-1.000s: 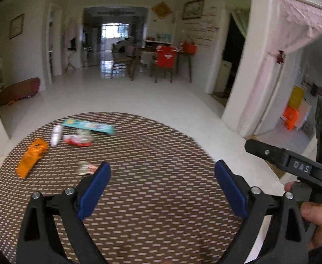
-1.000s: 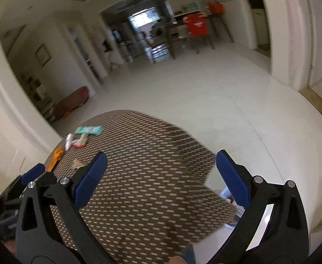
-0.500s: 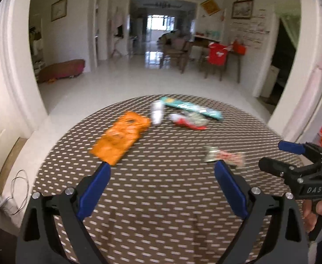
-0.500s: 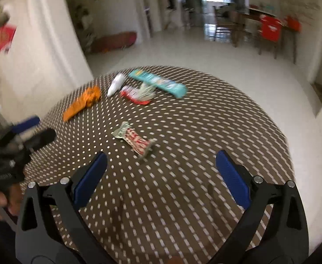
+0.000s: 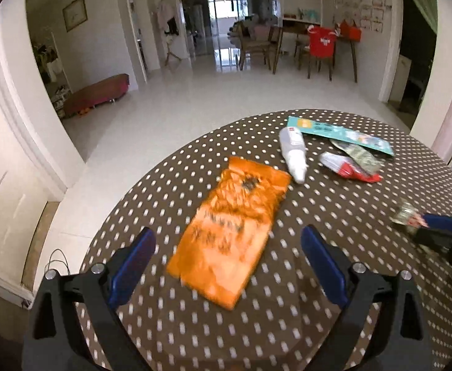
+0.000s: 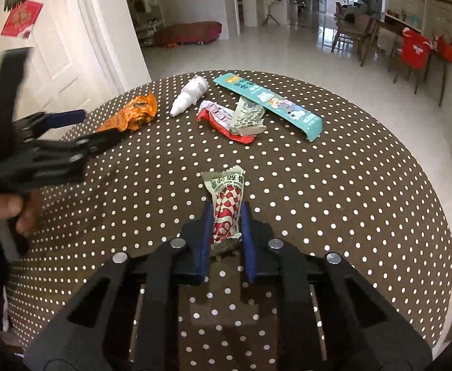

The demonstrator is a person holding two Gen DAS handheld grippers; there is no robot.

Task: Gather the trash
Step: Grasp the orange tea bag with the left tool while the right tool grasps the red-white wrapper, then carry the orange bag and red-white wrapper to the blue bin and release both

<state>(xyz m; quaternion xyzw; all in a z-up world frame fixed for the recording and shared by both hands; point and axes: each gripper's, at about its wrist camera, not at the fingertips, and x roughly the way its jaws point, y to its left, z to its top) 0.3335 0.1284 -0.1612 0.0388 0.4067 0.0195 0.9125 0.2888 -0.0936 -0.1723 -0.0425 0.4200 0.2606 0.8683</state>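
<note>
The right gripper (image 6: 226,216) has just been closing, and its blue pads now pinch a red-and-white patterned wrapper (image 6: 227,199) lying on the round, brown polka-dotted surface (image 6: 349,201); the wrapper's pale crimped end sticks out past the fingertips. The left gripper (image 5: 227,247) hangs above the near edge of the surface with its jaws spread wide, nothing between the pads. A crumpled orange bag (image 5: 232,232) lies flat right under and ahead of it; whether the pads touch it I cannot tell, as the picture is blurred there.

Farther across the surface sits the rest of the trash. A small white bottle (image 6: 190,94) lies on its side, just beside the orange bag. Next to it is a red-and-white wrapper (image 6: 219,120) with a torn silvery packet (image 6: 247,117) resting on top. A long teal box (image 6: 269,102) lies behind, overlapping the silvery packet's far end. A hand (image 6: 0,213) grips the left gripper's handle.
</note>
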